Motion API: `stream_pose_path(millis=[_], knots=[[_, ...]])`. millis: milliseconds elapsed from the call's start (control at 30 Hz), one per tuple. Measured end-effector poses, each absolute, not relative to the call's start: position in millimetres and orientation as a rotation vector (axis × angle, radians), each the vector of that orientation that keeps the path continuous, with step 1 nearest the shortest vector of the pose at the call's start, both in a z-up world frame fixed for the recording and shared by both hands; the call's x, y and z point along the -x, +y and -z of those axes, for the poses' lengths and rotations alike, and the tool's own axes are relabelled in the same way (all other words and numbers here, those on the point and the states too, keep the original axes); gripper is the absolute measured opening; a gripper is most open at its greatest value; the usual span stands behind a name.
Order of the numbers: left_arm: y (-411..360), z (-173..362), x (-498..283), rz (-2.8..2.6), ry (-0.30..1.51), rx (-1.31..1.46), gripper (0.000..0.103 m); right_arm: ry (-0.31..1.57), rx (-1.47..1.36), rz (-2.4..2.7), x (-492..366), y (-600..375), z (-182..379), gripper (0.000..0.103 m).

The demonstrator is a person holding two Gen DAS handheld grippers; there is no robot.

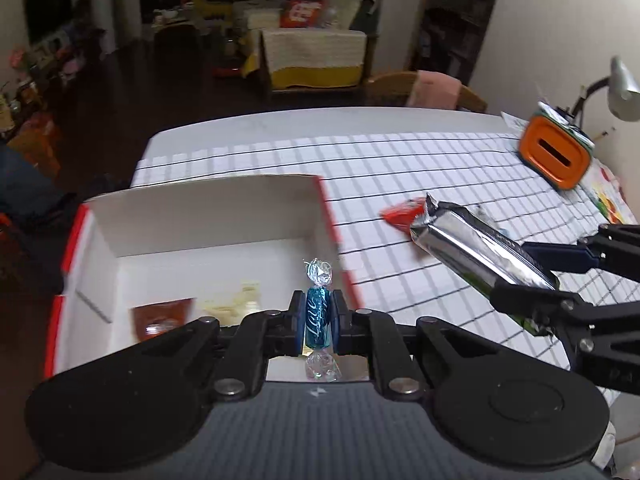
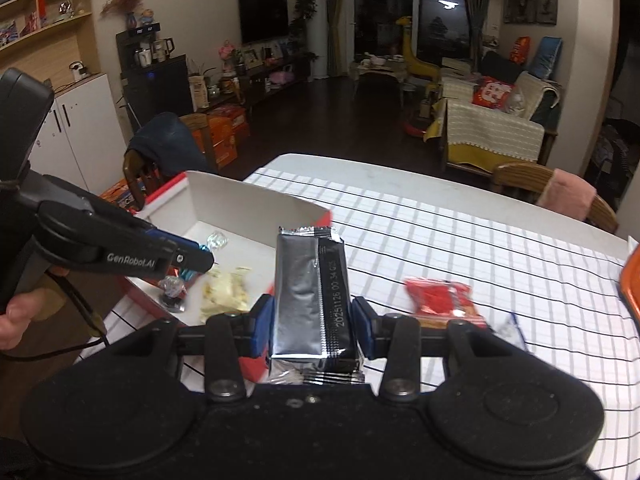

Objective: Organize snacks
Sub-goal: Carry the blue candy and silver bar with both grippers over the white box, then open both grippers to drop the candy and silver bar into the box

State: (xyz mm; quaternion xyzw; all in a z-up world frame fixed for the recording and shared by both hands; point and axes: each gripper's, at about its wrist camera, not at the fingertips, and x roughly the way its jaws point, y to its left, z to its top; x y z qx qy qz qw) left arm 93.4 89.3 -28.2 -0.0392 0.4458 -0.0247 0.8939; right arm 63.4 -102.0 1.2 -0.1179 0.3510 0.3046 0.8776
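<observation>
My left gripper (image 1: 317, 322) is shut on a blue twist-wrapped candy (image 1: 317, 316), held over the right part of the white box with red sides (image 1: 208, 216). Inside the box lie a brown packet (image 1: 162, 316) and a pale yellow snack (image 1: 234, 304). My right gripper (image 2: 312, 322) is shut on a silver foil snack bar (image 2: 310, 292), held above the table just right of the box (image 2: 240, 204). In the left wrist view the foil bar (image 1: 476, 252) and the right gripper (image 1: 532, 276) come in from the right. A red snack packet (image 2: 438, 296) lies on the checked tablecloth (image 2: 460, 240).
An orange-fronted container (image 1: 554, 156) stands at the table's far right, near a desk lamp (image 1: 620, 88). A small clear wrapper (image 2: 512, 330) lies by the red packet. Wooden chairs (image 2: 552, 192) stand at the table's far side. A person's hand (image 2: 24, 316) holds the left gripper's handle.
</observation>
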Motion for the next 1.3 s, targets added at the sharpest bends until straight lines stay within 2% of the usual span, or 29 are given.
stream_pose_path(millis=[533,967,1300], knots=[[200,69,-110,-0.120,1.020,0.055,0.012,0.799,0.326,-0.637,-95,4,39,0.041],[213,101,-136,-0.128,1.108,-0.066,0.012,0.908,0.392,-0.641,-132,63,93,0.041],[212,125,-147,-0.121,1.204,-0.075,0.012,0.943,0.438,-0.654,-139,77,107,0.041]])
